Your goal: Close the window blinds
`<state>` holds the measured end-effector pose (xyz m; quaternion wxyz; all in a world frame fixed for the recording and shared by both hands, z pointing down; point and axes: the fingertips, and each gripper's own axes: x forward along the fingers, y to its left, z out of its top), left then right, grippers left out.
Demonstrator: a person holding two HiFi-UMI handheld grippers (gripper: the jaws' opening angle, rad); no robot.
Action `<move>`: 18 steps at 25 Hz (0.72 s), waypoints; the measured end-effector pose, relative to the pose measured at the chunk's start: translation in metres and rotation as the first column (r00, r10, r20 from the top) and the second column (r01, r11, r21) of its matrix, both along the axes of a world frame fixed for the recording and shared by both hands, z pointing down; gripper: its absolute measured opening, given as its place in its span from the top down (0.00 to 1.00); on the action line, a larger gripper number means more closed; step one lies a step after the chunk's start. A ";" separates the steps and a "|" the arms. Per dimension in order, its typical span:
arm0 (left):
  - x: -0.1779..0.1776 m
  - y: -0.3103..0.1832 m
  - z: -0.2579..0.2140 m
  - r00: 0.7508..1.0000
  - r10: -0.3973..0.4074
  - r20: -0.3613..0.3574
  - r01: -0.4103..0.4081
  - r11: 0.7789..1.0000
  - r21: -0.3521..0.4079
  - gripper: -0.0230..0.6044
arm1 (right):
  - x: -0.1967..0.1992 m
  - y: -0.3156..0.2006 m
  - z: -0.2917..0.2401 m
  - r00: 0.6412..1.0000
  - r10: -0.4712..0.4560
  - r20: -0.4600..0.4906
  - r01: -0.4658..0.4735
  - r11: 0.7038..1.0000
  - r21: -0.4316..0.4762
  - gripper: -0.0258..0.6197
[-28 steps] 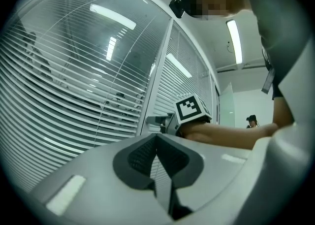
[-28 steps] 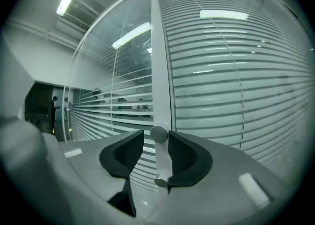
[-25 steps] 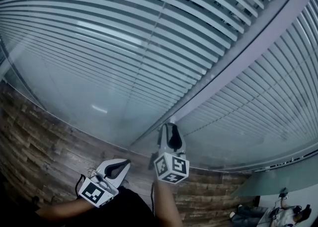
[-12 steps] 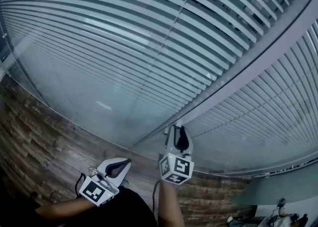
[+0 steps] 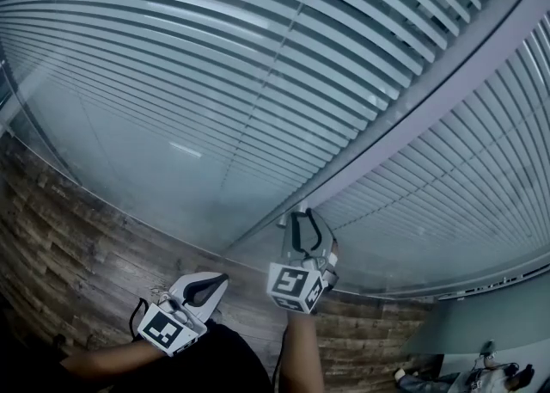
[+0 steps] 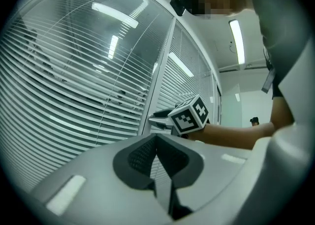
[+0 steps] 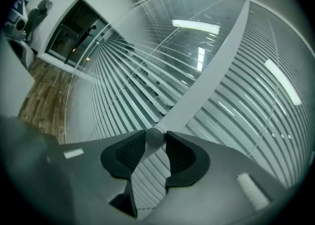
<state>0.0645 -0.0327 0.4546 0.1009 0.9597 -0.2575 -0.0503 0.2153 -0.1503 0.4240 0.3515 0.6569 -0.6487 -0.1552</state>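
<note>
Pinches the round knob (image 7: 154,137) on the window post (image 7: 206,66) between right gripper (image 5: 303,221) fingers (image 7: 181,157) that have just been closing. Holds left gripper (image 5: 204,284) below-left of the post, fingers (image 6: 138,157) pressed together, empty. Finds blinds (image 5: 215,64) behind glass either side of the post.

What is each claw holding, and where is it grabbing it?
The right claw, which has just been closing, pinches the small round knob on the window frame by its sides. The left claw is shut and holds nothing.
</note>
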 end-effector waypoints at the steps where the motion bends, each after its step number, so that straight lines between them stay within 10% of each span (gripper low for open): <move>1: -0.002 -0.001 0.004 1.000 -0.005 0.005 0.005 1.000 -0.012 0.97 | -0.001 -0.001 0.001 1.000 -0.007 -0.022 0.007 1.000 -0.008 0.75; 4: -0.001 -0.002 0.007 1.000 -0.006 0.011 0.006 1.000 -0.023 0.97 | -0.001 -0.003 0.002 1.000 -0.010 -0.013 0.010 1.000 -0.005 0.75; 8: 0.002 -0.003 0.008 1.000 -0.012 0.015 0.013 1.000 -0.021 0.97 | 0.000 -0.004 0.003 0.968 -0.030 0.251 0.021 0.999 0.038 0.72; 13: -0.005 0.001 0.006 0.999 -0.036 0.021 0.036 0.999 -0.016 0.97 | 0.001 0.000 -0.004 0.863 -0.006 0.505 -0.056 0.993 0.108 0.69; 18: 0.002 0.010 0.002 0.998 -0.068 0.017 0.069 0.997 -0.034 0.97 | 0.009 0.001 0.000 0.684 0.005 0.730 -0.129 0.985 0.113 0.71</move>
